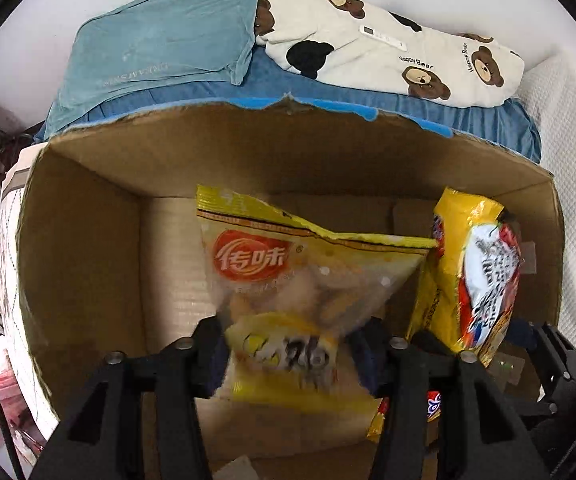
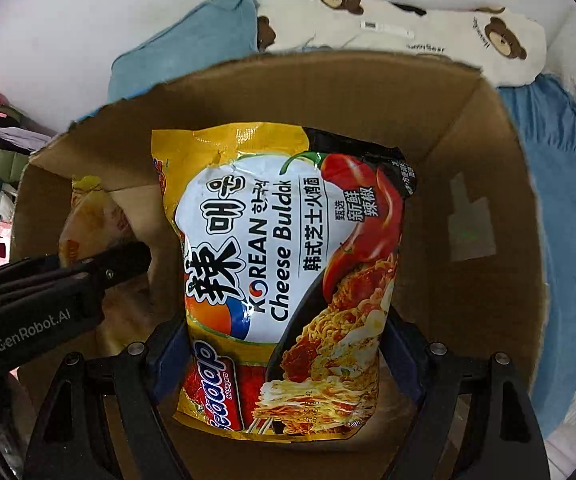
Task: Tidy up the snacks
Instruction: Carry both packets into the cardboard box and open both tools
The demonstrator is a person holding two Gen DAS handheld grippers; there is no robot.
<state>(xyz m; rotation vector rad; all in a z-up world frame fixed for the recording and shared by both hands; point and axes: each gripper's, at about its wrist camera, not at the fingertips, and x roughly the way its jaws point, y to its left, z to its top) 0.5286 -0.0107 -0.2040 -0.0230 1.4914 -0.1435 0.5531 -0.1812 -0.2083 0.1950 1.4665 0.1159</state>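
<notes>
Both bags hung lengthwise inside the box (image 1: 87, 240): snack bag (image 1: 288, 280) between the loosened left jaws, noodle bag (image 2: 288, 272) clamped by the right jaws.

The noodle packet (image 2: 288, 276), centre frame, reads "KOREAN Cheese Buldak". The black gripper (image 2: 47, 300) at lower left reads "GenRobot.AI". The bear-print pillow (image 1: 400, 48), upper right, says "Happy Bear".

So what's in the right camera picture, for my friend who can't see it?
The right gripper holds a yellow noodle packet inside a cardboard box. The left gripper reaches in beside it.
</notes>
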